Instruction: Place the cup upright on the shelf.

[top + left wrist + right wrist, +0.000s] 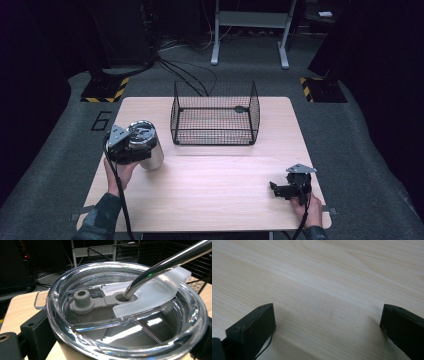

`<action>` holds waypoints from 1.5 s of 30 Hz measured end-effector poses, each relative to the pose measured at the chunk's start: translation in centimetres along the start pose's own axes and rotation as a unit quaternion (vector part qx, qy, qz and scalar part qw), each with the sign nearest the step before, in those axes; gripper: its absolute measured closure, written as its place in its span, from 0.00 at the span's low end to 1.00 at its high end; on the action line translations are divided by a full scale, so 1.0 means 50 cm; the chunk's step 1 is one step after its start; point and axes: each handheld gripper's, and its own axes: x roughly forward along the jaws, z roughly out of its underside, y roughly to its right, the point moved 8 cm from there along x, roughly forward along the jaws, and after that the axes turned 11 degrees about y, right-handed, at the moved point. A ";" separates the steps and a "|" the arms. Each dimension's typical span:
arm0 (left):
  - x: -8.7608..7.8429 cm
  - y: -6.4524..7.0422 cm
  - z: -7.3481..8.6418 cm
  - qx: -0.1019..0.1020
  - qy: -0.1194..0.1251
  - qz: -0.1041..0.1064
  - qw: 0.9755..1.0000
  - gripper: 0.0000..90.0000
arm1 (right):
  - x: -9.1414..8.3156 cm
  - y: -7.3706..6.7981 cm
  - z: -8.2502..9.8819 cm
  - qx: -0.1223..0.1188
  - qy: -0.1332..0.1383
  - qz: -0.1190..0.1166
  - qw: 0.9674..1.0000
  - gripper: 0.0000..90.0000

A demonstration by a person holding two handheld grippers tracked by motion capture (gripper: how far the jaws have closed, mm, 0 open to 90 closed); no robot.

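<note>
A steel tumbler (147, 145) with a clear lid (125, 315) is seen upright near the left edge of the worktop (210, 185), well apart from the wire basket (215, 112) that stands at the back centre. The left gripper (131, 148) is closed in around the tumbler, with its jaws pinching the body just under the lid rim, as the left gripper view suggests by the black jaw faces on either side of the cup. A metal straw (170, 261) is passed through the grey stopper (100, 301) in the lid and leans away toward the basket. The right gripper (280, 191) is held low over bare wood near the right front of the worktop, its jaws spread wide with nothing between them.

The step in hand is judged to be a lift of the tumbler, probably for carrying to the basket. For this to be done well, the squeeze should be kept firm, since a smooth steel wall is likely to slip. The cup is best raised straight up and kept level, so that the leaning straw is not swung or shaken out. Enough height should be gained to clear the basket wall, and the straw tip should be watched against the wire
</note>
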 end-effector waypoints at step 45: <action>0.069 0.155 -0.116 0.025 0.005 0.126 0.992 0.04 | 0.000 -0.001 0.000 0.002 0.000 -0.002 1.000 0.00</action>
